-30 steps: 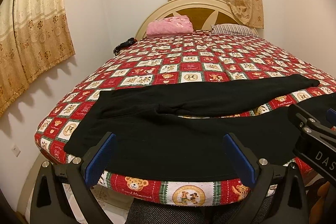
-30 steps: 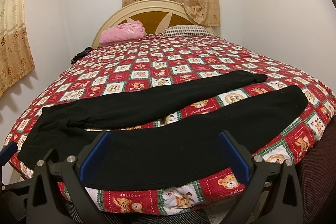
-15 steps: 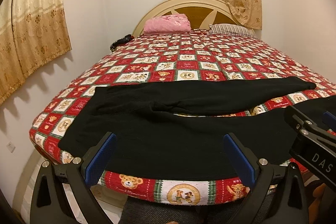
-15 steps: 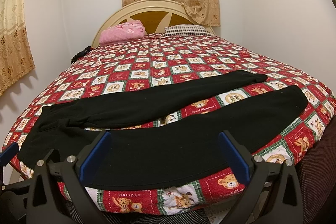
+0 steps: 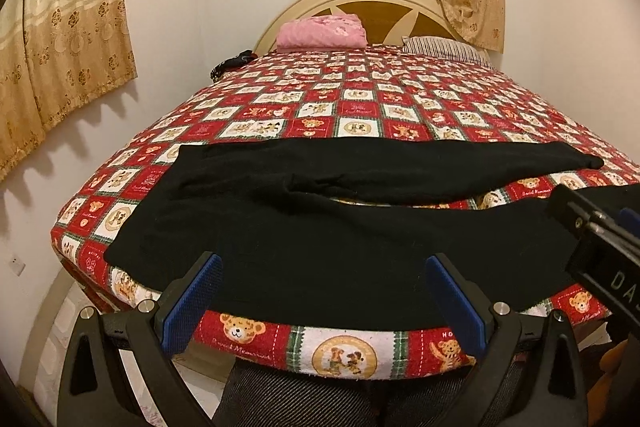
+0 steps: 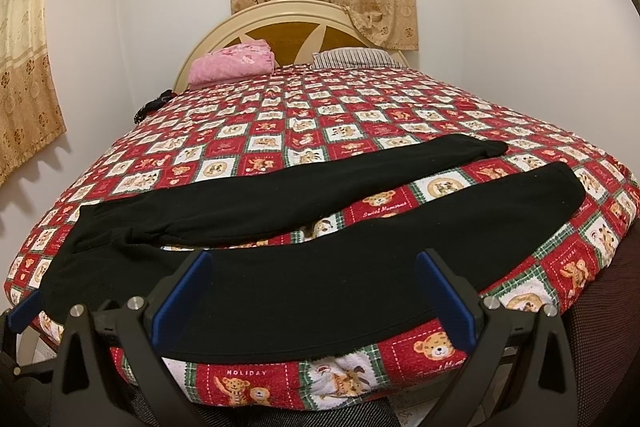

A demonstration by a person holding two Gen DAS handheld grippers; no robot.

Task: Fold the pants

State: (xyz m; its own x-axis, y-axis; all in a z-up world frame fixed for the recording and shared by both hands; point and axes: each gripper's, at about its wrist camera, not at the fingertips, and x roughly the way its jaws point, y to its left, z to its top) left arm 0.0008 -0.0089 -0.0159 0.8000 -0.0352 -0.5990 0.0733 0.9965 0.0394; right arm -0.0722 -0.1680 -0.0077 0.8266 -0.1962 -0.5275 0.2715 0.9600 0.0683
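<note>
Two tongs, left tongs point(image 5: 320, 301) and right tongs point(image 6: 312, 297), spread apart, empty, hovering at bed point(image 5: 344, 349) edge. Directly ahead: black pants point(image 6: 280, 283) laid flat, legs splayed rightward, likely for folding leg over leg.

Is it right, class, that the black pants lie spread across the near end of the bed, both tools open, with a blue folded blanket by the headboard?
Not quite: the folded blanket is pink, as the right wrist view shows. The black pants, bed, headboard and open left tool and right tool are as stated.
</note>
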